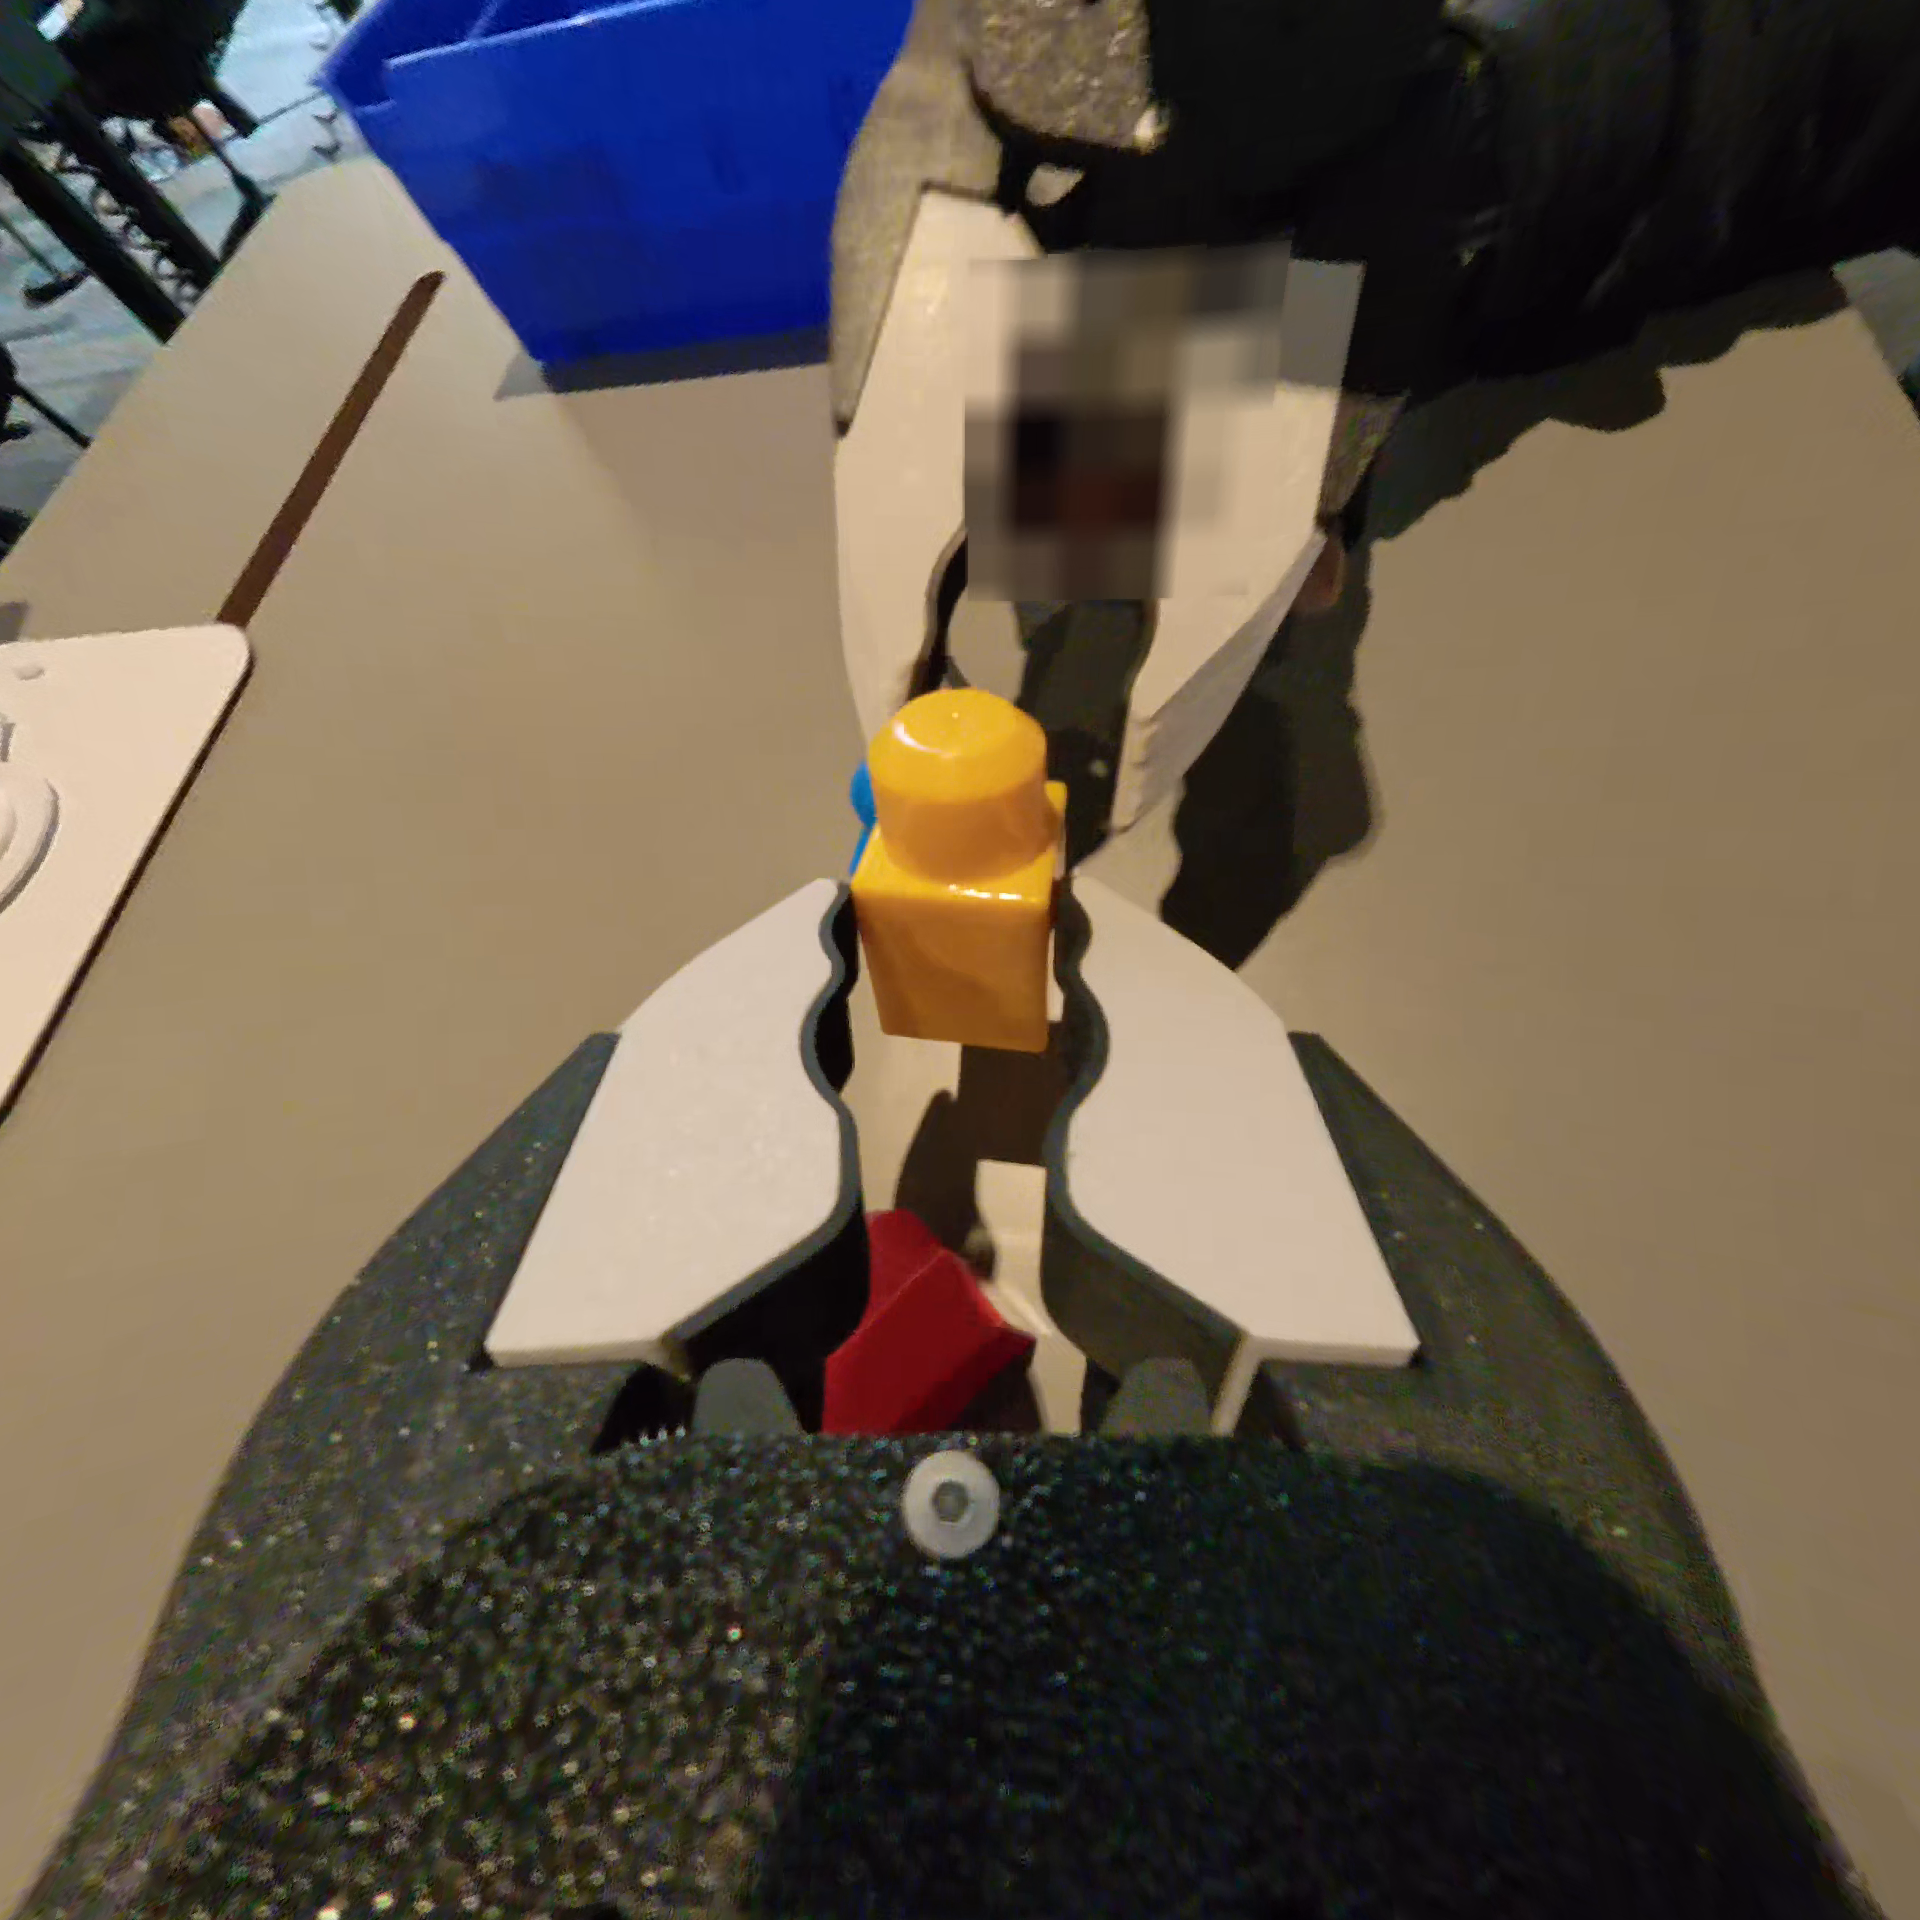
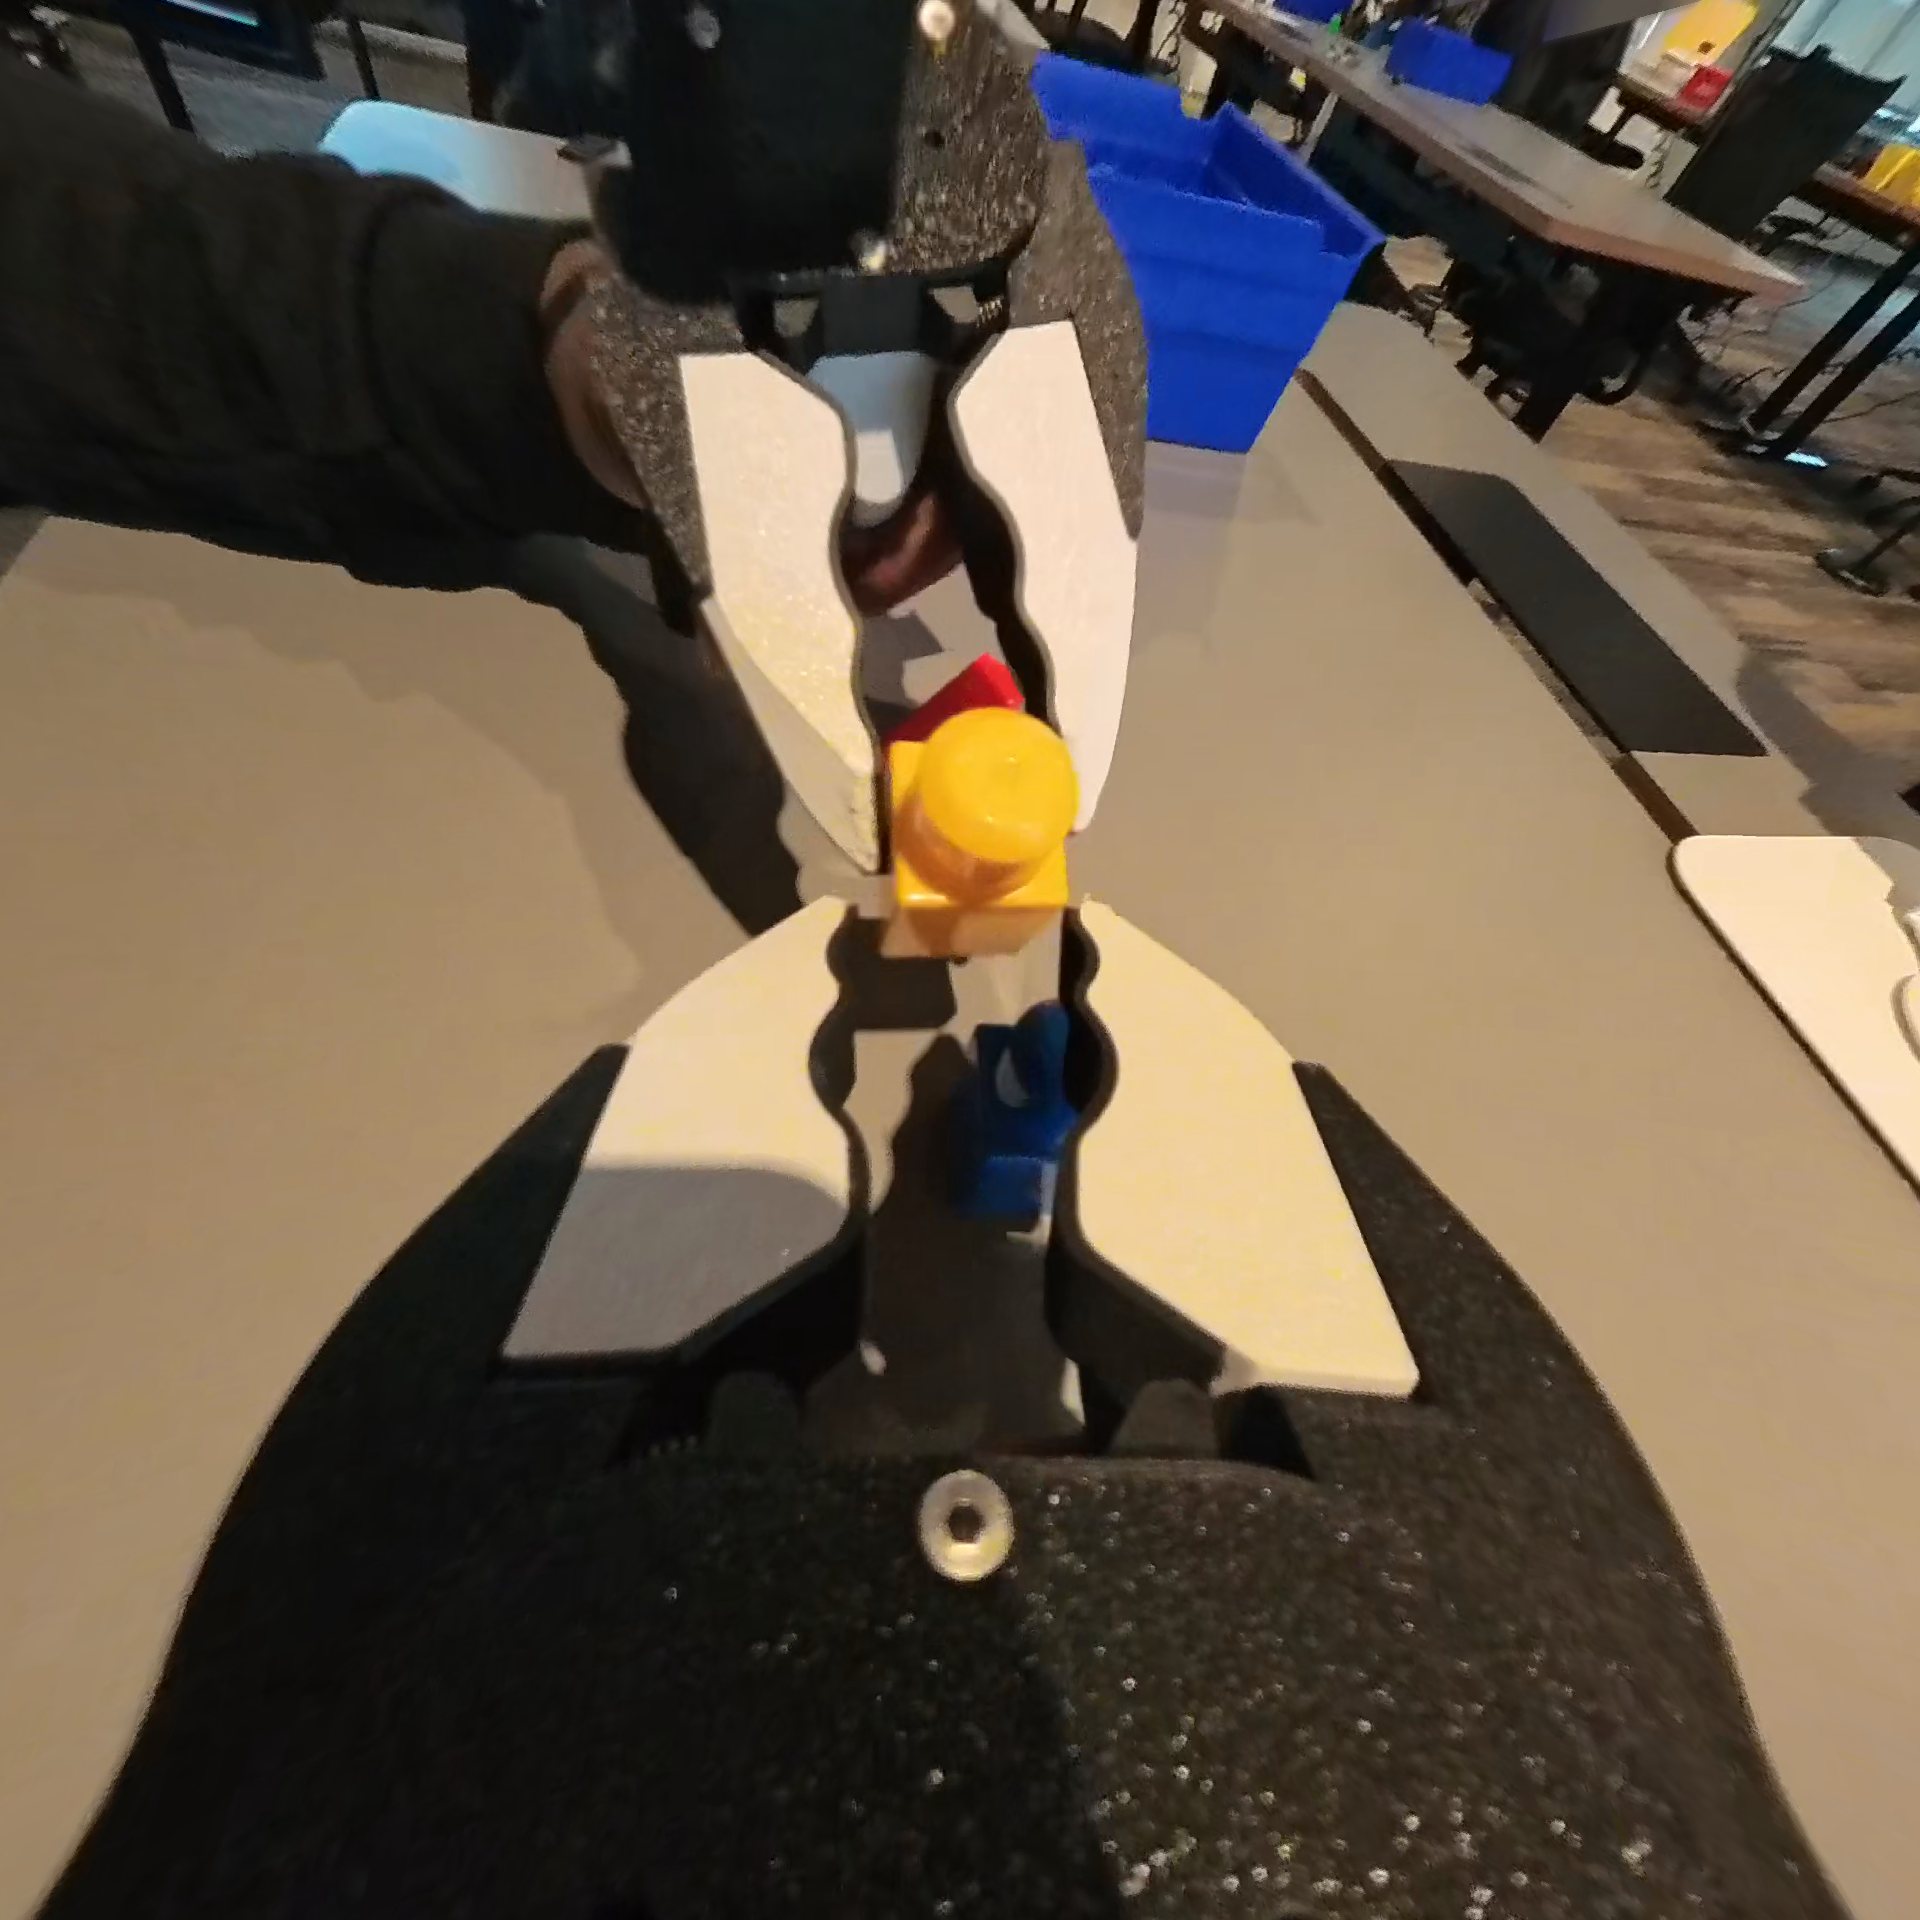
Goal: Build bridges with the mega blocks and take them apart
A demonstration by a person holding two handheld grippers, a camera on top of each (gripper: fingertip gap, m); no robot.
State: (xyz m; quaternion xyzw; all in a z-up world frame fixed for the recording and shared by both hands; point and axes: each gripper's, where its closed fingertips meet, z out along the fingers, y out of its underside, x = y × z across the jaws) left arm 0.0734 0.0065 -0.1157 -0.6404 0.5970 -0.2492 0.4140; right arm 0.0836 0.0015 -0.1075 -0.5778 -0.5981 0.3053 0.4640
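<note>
blue block (image 1: 861,805) mostly hidden behind yellow block (image 1: 961,883), blue bin (image 1: 623,177) cropped

Left gripper (image 1: 956,956) pinches the yellow block (image 1: 956,883) off the table (image 1: 468,831); red block (image 1: 914,1340) lies below, right gripper (image 1: 1029,748) opposite, blue bin (image 1: 623,177) behind.

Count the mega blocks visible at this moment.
3. The yellow block is held in the left gripper; the red block lies on the table under it; the blue block sits beneath the right gripper. Others may be hidden.
</note>
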